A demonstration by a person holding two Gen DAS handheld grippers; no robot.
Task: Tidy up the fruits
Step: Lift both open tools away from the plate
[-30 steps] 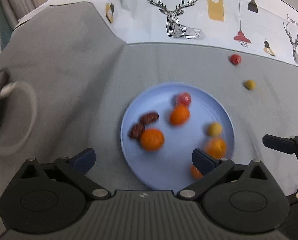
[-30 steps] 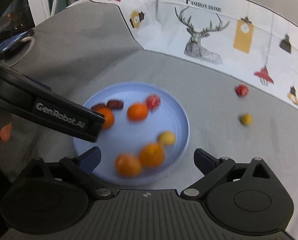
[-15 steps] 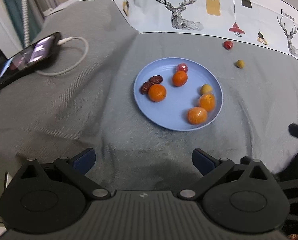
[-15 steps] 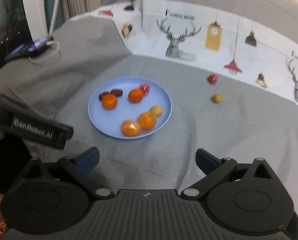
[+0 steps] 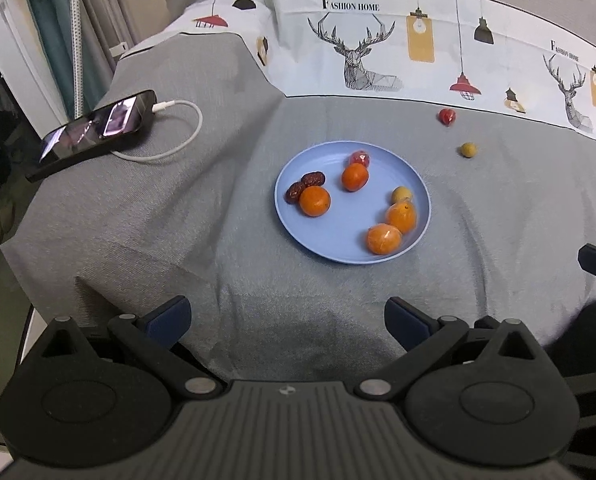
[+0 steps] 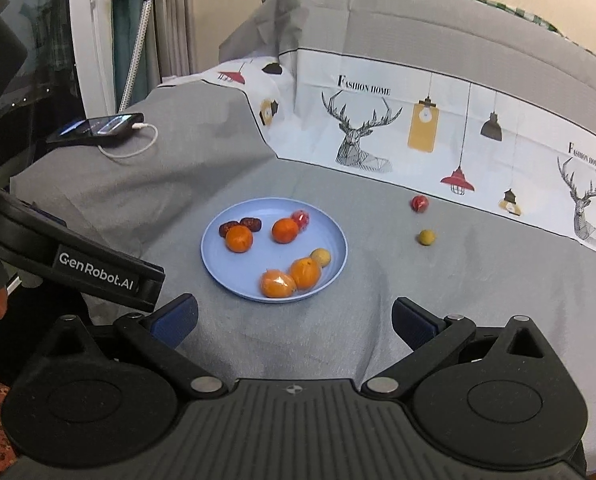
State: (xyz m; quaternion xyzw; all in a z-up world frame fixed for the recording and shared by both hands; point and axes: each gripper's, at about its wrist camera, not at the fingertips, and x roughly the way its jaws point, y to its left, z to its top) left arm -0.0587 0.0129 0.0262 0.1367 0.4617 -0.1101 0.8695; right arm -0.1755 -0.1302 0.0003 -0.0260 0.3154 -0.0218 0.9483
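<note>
Ahead of the wide-open right gripper (image 6: 294, 320), a round light-blue plate (image 6: 218, 258) on the grey-clothed tabletop (image 6: 458, 300) holds oranges and dates. A small red fruit (image 6: 419, 203) and yellow-green fruit (image 6: 426, 237) lie beyond, rightward.

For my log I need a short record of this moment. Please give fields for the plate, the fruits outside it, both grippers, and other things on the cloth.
plate: blue plate on the grey cloth, holding four oranges, two dates, one red fruit and one yellow fruit
outside plate: red fruit and yellow fruit, on the cloth beyond the plate
left gripper: open, empty
right gripper: open, empty
other: phone with white cable
</note>
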